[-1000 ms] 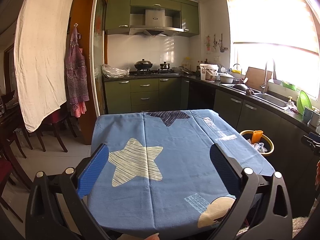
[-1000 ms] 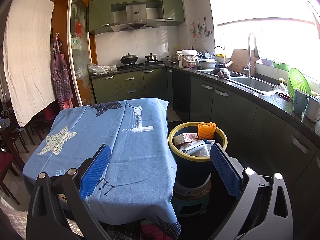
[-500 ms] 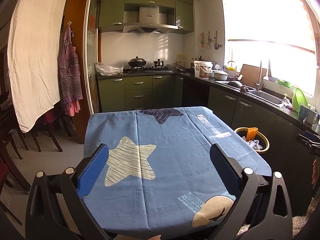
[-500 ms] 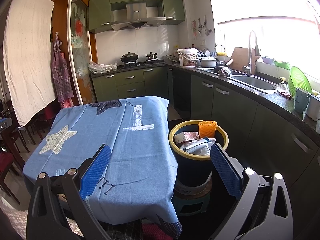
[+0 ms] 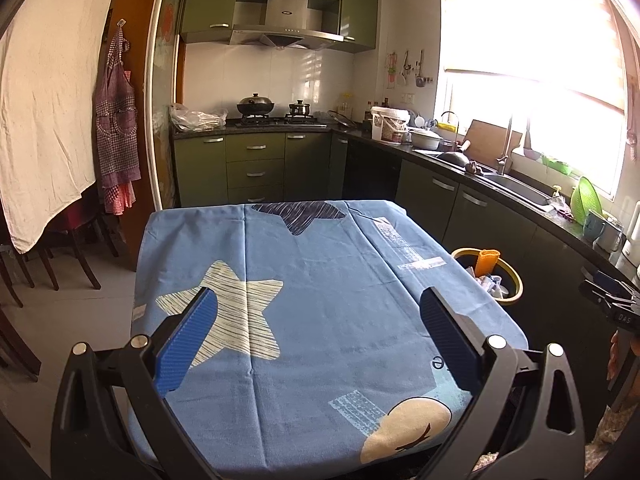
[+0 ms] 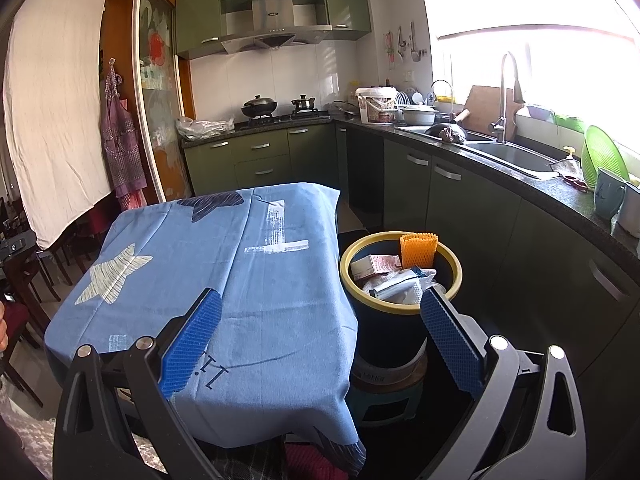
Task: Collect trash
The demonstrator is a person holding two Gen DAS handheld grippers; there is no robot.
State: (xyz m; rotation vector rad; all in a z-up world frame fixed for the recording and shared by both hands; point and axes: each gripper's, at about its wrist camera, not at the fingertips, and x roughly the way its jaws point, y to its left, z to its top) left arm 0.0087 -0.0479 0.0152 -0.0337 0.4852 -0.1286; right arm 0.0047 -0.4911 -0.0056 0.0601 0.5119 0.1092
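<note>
Blue-clothed surface (image 5: pixel 320 320) lay bare of litter; the yellow-rimmed bin (image 6: pixel 400 276) already held trash. Both the left hand-held gripper (image 5: pixel 318 344) and right hand-held gripper (image 6: pixel 320 344) were spread, holding nothing, so collecting looked essentially finished.

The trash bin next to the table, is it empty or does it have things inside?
Not empty. The trash bin holds an orange foam net, a small carton and crumpled white wrappers, piled up to its yellow rim.

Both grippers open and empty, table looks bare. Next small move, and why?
Probably hold and pan to check for leftovers: the blue tablecloth shows no trash, the bin already holds it, and the left gripper and right gripper are open.
</note>
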